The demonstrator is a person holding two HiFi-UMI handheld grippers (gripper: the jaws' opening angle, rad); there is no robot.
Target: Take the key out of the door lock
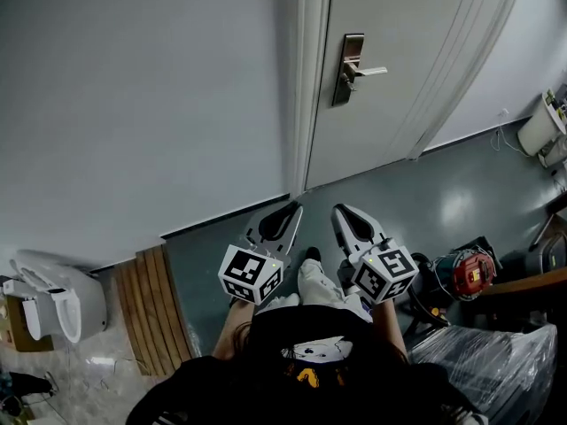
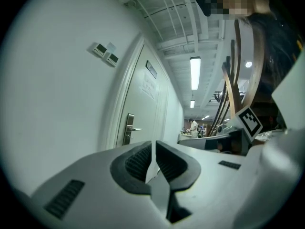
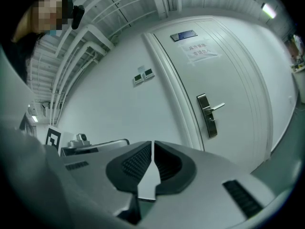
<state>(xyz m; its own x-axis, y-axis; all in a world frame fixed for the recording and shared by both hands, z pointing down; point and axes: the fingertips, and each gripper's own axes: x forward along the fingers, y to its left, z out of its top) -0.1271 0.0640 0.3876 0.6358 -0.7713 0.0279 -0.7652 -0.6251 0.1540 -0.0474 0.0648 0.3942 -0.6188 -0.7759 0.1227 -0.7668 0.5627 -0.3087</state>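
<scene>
Bare floor (image 1: 399,204) reaches the door (image 1: 399,25); clutter (image 1: 465,273) crowds right.

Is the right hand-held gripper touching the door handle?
Apart. The head view shows the right hand-held gripper well short of the door handle, with a wide gap between them.

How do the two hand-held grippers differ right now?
The left gripper tilts rightward and the right gripper tilts leftward, so their tips converge. The left one sits before the door frame, the right before the door. Both are shut, empty and away from the handle.
</scene>
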